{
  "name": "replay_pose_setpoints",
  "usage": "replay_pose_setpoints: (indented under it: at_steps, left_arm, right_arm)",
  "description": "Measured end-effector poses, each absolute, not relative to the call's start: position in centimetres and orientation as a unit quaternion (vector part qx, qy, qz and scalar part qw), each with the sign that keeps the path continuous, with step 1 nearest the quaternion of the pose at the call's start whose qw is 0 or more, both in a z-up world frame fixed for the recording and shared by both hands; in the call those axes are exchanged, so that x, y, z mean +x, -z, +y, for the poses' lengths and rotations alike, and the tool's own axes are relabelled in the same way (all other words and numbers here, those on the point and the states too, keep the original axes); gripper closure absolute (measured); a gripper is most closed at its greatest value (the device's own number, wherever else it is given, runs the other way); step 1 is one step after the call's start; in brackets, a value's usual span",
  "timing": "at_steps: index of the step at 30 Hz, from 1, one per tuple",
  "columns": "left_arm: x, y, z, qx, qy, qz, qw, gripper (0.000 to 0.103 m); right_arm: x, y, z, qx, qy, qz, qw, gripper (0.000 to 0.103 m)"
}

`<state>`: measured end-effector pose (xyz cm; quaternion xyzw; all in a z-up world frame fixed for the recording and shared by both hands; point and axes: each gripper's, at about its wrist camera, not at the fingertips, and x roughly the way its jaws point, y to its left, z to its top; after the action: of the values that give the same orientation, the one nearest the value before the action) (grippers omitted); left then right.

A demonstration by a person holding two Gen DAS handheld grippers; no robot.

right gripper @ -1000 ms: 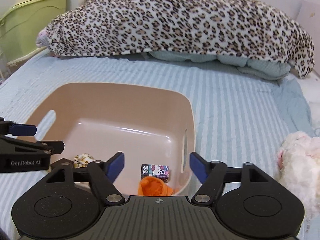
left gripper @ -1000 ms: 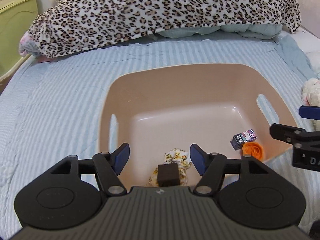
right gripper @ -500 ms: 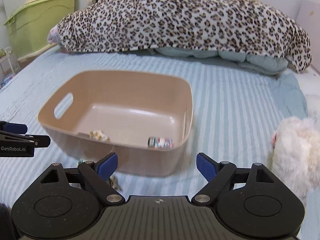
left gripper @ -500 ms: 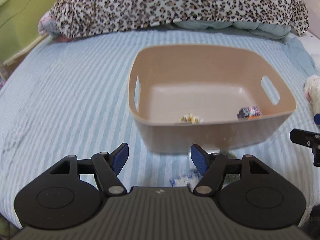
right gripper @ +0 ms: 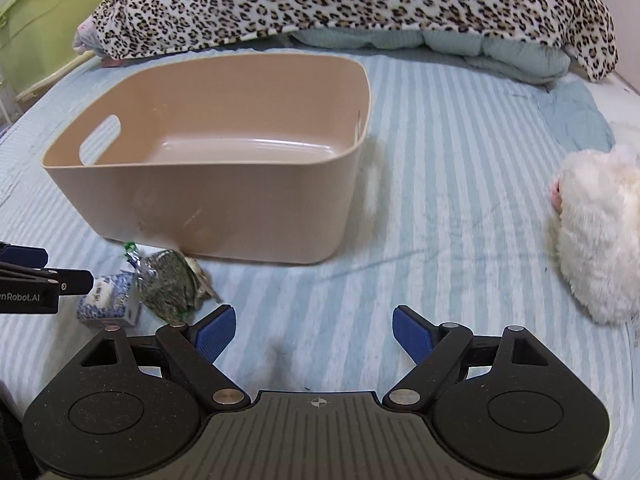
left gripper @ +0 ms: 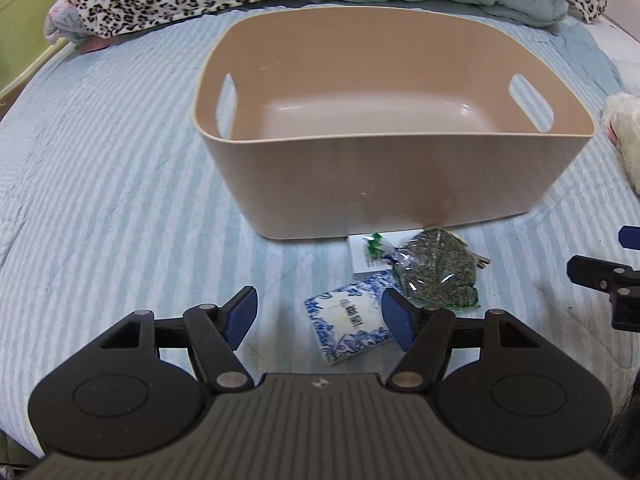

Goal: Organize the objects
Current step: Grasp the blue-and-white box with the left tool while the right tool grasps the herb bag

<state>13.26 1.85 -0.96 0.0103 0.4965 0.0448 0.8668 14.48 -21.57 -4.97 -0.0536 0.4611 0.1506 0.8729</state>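
Note:
A tan plastic basket [left gripper: 384, 184] with side handles stands on the striped bed; its contents are hidden behind its near wall. It also shows in the right wrist view [right gripper: 224, 200]. In front of it lie a blue-and-white patterned box [left gripper: 346, 322], a clear bag of green dried bits [left gripper: 436, 270] and a white card [left gripper: 360, 254]. My left gripper [left gripper: 318, 316] is open and empty, low over the bed with the box between its fingers. My right gripper [right gripper: 312, 334] is open and empty over bare bedding, right of the box [right gripper: 110, 300] and bag [right gripper: 170, 282].
A white plush toy [right gripper: 596, 232] lies on the bed at the right. A leopard-print blanket [right gripper: 340, 0] over a pale quilt fills the back. A green cabinet [right gripper: 36, 20] stands beyond the bed's left edge.
Both grippers have pulled back and down from above the basket to in front of it. The objects inside the basket have dropped from view and the box, bag and card have come into view.

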Motion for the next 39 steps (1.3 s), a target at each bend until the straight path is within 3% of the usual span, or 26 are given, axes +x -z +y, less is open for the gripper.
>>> replay_pose_setpoints:
  at_steps: [14, 39]
  left_arm:
    - [14.5, 3.8, 0.7, 0.004, -0.031, 0.524, 0.851, 0.033]
    - [14.4, 5.4, 6.8, 0.004, -0.002, 0.531, 0.848, 0.024]
  right_arm:
    - [14.4, 5.8, -21.3, -0.055, -0.156, 0.471, 0.867, 0.016]
    - [14.4, 8.4, -14.6, -0.035, -0.211, 0.503, 0.837, 0.019]
